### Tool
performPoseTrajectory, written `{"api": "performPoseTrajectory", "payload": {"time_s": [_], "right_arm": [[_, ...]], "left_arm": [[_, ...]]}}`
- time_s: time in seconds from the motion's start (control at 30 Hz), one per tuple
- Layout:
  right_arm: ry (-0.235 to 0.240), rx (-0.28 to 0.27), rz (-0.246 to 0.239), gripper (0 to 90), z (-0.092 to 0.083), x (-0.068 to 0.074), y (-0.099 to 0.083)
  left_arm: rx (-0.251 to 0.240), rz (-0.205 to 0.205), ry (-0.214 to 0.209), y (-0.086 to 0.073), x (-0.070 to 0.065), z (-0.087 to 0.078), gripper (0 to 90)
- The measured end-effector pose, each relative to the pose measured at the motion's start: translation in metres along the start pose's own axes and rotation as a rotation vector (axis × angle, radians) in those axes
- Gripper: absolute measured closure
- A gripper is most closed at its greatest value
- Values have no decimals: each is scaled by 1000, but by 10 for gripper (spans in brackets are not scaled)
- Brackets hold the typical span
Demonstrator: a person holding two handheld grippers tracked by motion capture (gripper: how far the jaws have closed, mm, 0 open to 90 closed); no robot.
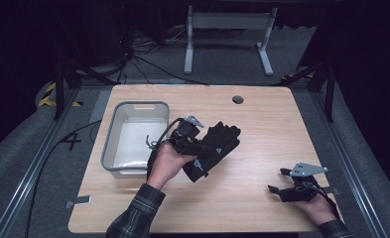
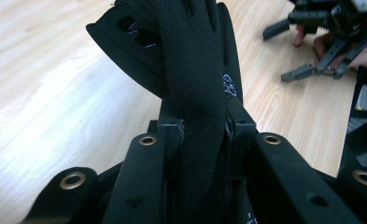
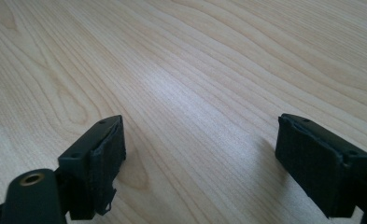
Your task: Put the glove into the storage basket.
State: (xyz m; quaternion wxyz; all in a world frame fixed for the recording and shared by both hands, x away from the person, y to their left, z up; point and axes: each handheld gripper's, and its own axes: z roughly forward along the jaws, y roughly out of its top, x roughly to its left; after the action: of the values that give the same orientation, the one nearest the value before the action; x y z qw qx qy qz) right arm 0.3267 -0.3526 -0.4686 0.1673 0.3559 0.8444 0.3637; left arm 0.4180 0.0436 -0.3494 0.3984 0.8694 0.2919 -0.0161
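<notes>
Black glove gripped and held above the wooden surface (image 1: pixel 252 148), beside the bin.

We see the grey plastic bin (image 1: pixel 133 141) at the surface's left side. Just right of it, our left gripper (image 1: pixel 192 144) has its fingers (image 2: pixel 239 126) clamped on the bunched black glove (image 1: pixel 215 146). Well apart, near the right edge, our right gripper (image 1: pixel 282 183) rests with its fingers (image 3: pixel 102 154) spread wide, holding nothing.

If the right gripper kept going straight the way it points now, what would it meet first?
Probably nothing close: the right gripper has open jaws with bare table ahead. In the high view it points left across the table toward the black gloves in the left gripper, though depth is hard to judge.
</notes>
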Motion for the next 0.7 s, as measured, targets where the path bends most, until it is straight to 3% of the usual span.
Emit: {"api": "performPoseTrajectory", "payload": {"time_s": [0.3, 0.7], "right_arm": [[-2, -2, 2, 170, 0, 0, 0], [-5, -3, 3, 172, 0, 0, 0]], "left_arm": [[-45, -42, 73, -6, 23, -44, 740], [-105, -147, 182, -38, 61, -96, 740]]}}
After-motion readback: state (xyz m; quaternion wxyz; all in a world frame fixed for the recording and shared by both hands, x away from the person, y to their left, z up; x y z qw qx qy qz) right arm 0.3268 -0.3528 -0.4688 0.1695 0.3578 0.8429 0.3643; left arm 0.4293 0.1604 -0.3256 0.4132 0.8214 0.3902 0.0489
